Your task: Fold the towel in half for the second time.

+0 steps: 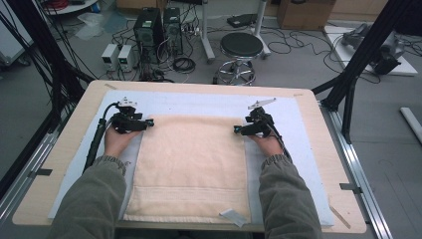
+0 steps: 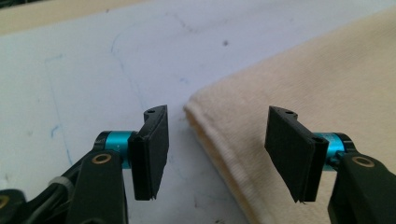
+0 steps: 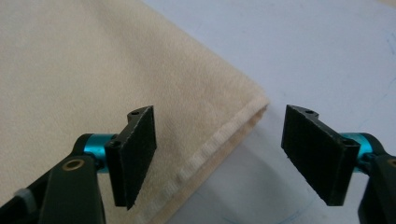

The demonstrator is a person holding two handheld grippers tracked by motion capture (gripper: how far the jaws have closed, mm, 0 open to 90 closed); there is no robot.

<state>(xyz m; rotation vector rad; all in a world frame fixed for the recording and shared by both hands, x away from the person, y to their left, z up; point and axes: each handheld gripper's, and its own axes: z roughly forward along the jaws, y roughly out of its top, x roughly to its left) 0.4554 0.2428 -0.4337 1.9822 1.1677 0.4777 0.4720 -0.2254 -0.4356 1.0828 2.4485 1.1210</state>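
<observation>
We look down from above the near table (image 1: 64,164) edge, facing forward, floor in the upper frame. Our two gripper views sit low and close, each aimed along its jaws at a far corner of the towel (image 1: 191,164) (image 2: 327,79) (image 3: 93,70), shared with our high view.

The towel (image 1: 191,167) hides most of the mat (image 1: 209,102) under it. In the left gripper view, the towel (image 2: 308,93) is cut off at the right and bottom edges, so just one corner shows. In the right gripper view, the towel (image 3: 93,70) runs off the left and top edges. Near the towel's front edge, the sleeves (image 1: 92,199) are cut off at the bottom. A small tag (image 1: 234,216) on the towel's front corner is too small to read.
</observation>
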